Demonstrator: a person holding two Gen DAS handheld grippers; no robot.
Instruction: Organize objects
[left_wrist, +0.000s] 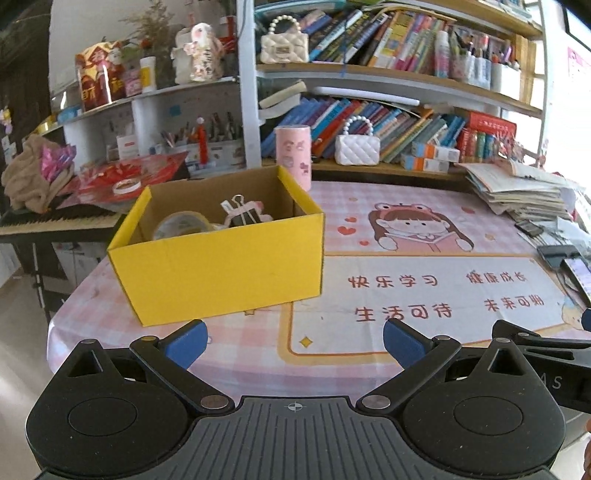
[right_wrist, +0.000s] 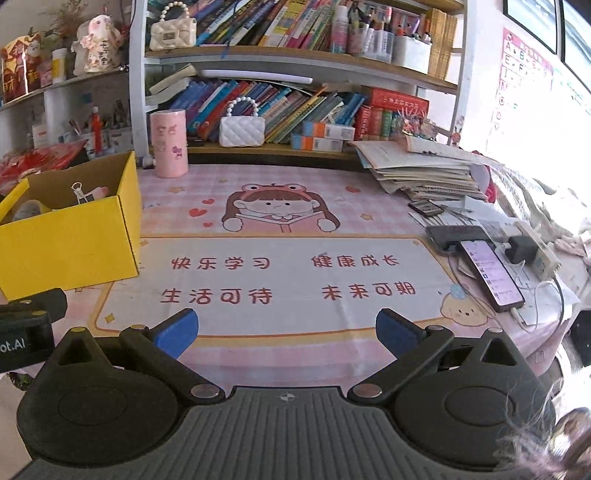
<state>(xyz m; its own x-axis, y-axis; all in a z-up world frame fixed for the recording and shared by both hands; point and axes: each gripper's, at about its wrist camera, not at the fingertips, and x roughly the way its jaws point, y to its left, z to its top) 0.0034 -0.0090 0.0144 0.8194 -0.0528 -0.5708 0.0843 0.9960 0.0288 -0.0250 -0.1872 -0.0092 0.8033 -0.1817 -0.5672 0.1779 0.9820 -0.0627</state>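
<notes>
A yellow cardboard box (left_wrist: 221, 266) stands on the pink printed tablecloth (left_wrist: 424, 295), just beyond my left gripper (left_wrist: 293, 341). Inside it lie a roll of clear tape (left_wrist: 181, 223) and a black binder clip with a pink card (left_wrist: 243, 214). The left gripper is open with nothing between its blue pads. My right gripper (right_wrist: 286, 332) hovers open over the tablecloth (right_wrist: 288, 273), also empty. The same box (right_wrist: 70, 236) sits at its left, with a binder clip (right_wrist: 82, 194) showing inside.
A pink cylindrical container (right_wrist: 169, 142) stands behind the box near the bookshelf (right_wrist: 295, 66). A stack of papers (right_wrist: 424, 166), phones (right_wrist: 491, 273) and cables crowd the table's right side. The other gripper's body (right_wrist: 26, 328) shows at the left edge.
</notes>
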